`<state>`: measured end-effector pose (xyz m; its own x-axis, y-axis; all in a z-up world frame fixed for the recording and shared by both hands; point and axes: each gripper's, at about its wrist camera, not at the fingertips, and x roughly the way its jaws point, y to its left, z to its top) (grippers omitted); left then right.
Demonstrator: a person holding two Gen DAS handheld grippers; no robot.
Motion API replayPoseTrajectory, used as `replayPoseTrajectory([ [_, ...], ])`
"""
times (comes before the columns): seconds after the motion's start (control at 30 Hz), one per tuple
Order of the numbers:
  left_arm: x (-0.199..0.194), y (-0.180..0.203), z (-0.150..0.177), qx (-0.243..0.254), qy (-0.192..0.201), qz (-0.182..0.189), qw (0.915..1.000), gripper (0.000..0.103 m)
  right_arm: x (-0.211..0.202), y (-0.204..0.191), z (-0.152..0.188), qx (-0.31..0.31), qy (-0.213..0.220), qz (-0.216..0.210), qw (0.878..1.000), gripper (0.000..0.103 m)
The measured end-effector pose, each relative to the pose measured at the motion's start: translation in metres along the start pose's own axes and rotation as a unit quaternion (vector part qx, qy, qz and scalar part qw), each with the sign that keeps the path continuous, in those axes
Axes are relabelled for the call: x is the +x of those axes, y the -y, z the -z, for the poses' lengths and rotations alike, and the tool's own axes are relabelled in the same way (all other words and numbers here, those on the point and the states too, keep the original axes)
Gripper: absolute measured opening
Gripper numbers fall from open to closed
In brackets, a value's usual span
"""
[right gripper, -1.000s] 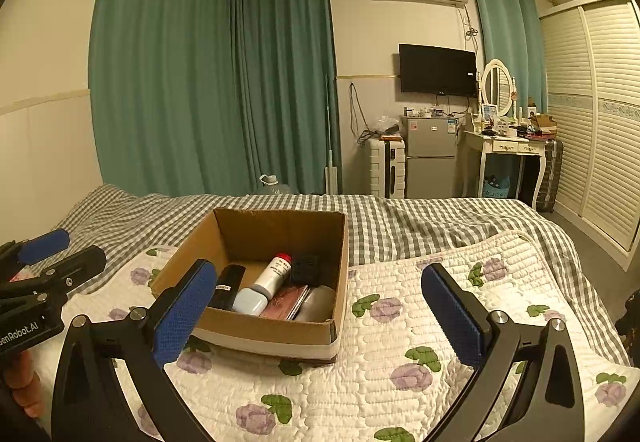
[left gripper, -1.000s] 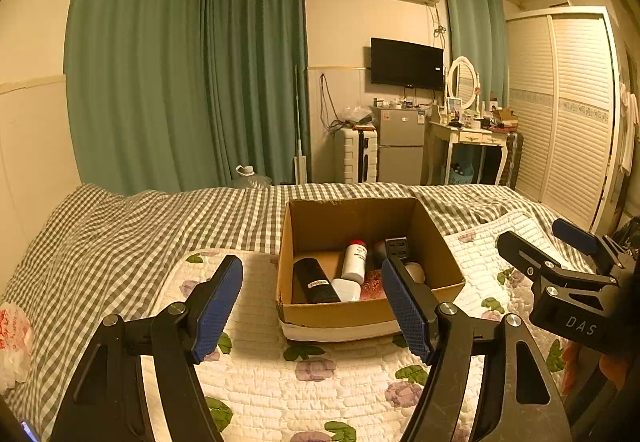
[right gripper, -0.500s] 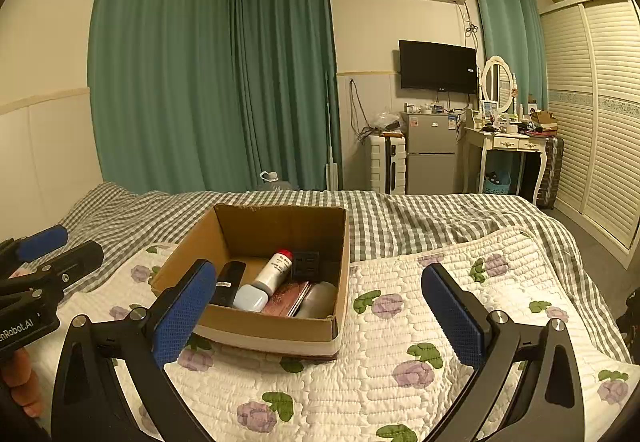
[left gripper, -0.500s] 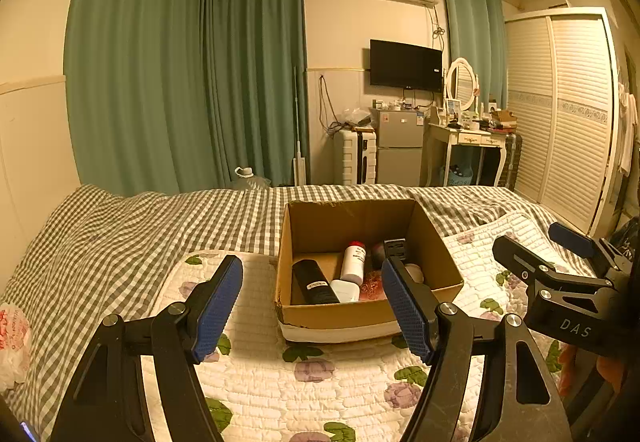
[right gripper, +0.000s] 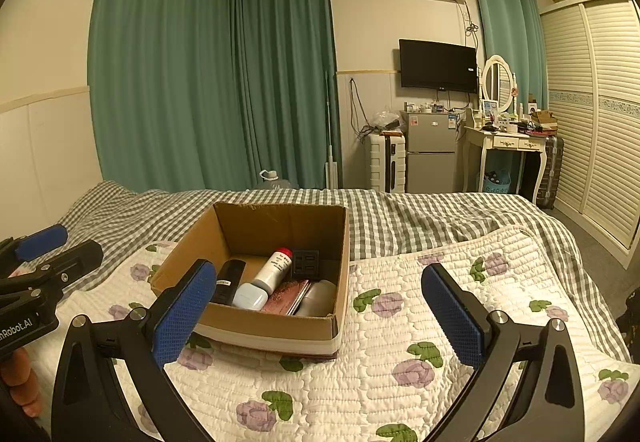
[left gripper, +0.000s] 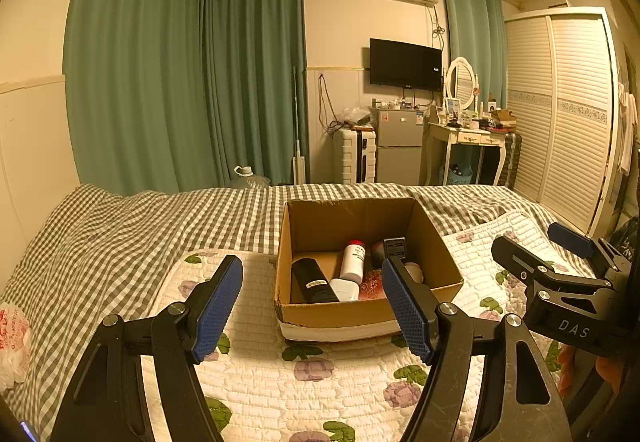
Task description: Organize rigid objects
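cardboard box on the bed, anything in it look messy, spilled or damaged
Nothing spilled or broken. The cardboard box stands upright on the quilt; its contents lie loosely jumbled: a white bottle with a red cap lies tilted beside a black bottle, and the box's top edges look slightly ragged.

The left gripper [left gripper: 312, 306] has 2 matte black arms, each tipped with a blue pad of fine dotted texture and pinned by round silver screws just behind the pads. The right gripper [right gripper: 320, 318] is built the same: black forked arms, blue textured pads, silver screw heads. Its black side plate reads "DAS" in pale letters; the left one's side shows white lettering ending "nRobot.AI".
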<state>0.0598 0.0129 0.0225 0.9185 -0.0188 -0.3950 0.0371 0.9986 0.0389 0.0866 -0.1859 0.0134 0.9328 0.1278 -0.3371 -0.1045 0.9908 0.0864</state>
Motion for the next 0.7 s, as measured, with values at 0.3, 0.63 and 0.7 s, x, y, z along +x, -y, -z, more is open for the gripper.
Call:
replayPoseTrajectory([
  [0.3, 0.0007, 0.0001, 0.0014, 0.000, -0.001, 0.000, 1.0000, 0.075, 0.0003, -0.0002, 0.0041, 0.000, -0.004, -0.001, 1.000, 0.103],
  [0.63, 0.0022, -0.0003, 0.0039, -0.001, -0.004, -0.001, 1.0000, 0.075, 0.0022, 0.0008, 0.0050, -0.002, -0.010, -0.001, 1.000, 0.103],
  [0.7, 0.0027, -0.0001, 0.0049, -0.001, -0.006, -0.001, 1.0000, 0.075, 0.0029, 0.0012, 0.0058, -0.003, -0.014, -0.002, 1.000, 0.103],
])
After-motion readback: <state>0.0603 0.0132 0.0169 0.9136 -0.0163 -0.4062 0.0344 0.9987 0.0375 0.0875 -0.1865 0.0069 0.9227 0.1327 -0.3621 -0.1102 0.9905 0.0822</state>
